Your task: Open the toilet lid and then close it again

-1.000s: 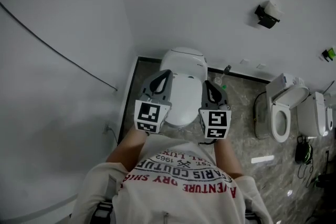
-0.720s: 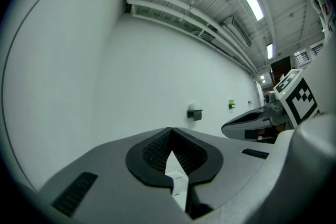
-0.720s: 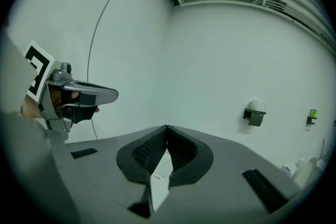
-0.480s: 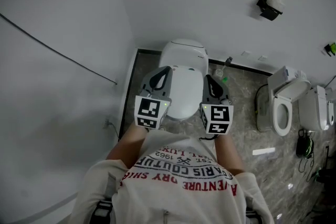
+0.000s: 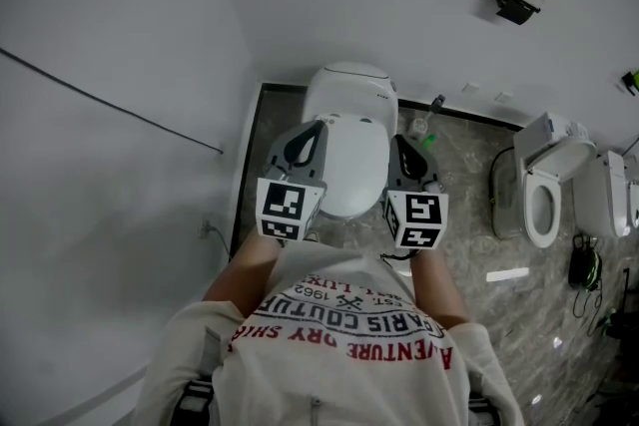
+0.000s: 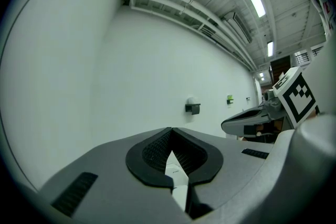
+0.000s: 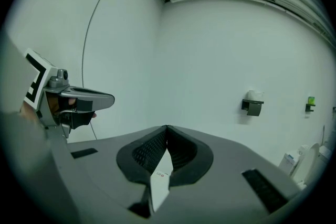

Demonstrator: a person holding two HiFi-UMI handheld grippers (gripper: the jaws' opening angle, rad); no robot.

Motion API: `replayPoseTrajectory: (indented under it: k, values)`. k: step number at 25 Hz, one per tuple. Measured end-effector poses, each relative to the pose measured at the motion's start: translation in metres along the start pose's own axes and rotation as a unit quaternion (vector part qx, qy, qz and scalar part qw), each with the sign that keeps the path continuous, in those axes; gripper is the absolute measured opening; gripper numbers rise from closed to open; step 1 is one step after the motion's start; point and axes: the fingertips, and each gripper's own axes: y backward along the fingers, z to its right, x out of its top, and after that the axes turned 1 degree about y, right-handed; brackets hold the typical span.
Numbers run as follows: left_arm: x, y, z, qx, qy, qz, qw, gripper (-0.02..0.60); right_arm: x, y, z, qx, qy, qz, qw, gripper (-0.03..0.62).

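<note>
A white toilet stands against the wall with its lid (image 5: 349, 165) down. In the head view my left gripper (image 5: 319, 126) hovers over the lid's left edge and my right gripper (image 5: 398, 141) over its right edge; whether either touches the lid cannot be told. Both point toward the back wall. In the left gripper view the left gripper (image 6: 171, 129) has its jaws meeting at the tips, nothing held. The right gripper (image 7: 167, 126) looks the same in its own view, shut and empty. Through each narrow gap shows only a white sliver.
A second toilet (image 5: 539, 195) with its lid up and further ones stand along the wall at right. A paper holder (image 5: 514, 0) hangs on the back wall. A green-tipped item (image 5: 427, 135) sits by the toilet's right. The left wall (image 5: 120, 165) is close.
Both grippers have sunk slightly toward the toilet, keeping to either side of the lid. Their jaws stay shut and the lid stays down.
</note>
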Motion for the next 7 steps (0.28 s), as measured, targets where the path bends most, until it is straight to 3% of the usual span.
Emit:
replayPoseTrajectory:
  k: [7]
  values:
    - [-0.014,-0.007,0.004,-0.002,0.027,-0.012,0.9996,0.006,-0.011,-0.002,0.003,0.010,-0.020,-0.008,1.000,0.015]
